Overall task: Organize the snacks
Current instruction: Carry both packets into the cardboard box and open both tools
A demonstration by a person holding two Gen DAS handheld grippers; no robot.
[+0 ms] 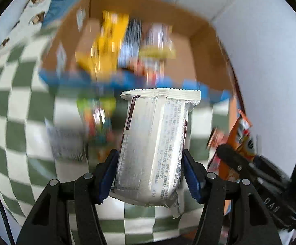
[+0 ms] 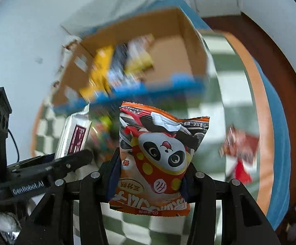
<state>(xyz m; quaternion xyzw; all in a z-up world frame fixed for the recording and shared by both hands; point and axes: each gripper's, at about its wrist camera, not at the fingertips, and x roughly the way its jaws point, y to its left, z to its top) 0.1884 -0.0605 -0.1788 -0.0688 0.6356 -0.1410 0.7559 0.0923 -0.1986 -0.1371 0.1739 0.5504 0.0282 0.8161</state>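
Blue pads of the left gripper [image 1: 150, 175] clamp the silver packet [image 1: 154, 143] at its lower half, in the centre of the frame. Likewise the right gripper [image 2: 148, 175] squeezes the orange panda pouch [image 2: 158, 159] low in its own view. Both look light, soft and slippery, so a hold across the filled middle seems safest. At the upper centre waits the cardboard box [image 1: 205, 47], already containing snacks.

A green-and-white checkered cloth [image 1: 15, 106] spreads beneath and ahead of the fingers, with a white wall [image 1: 270, 51] beyond to their right.
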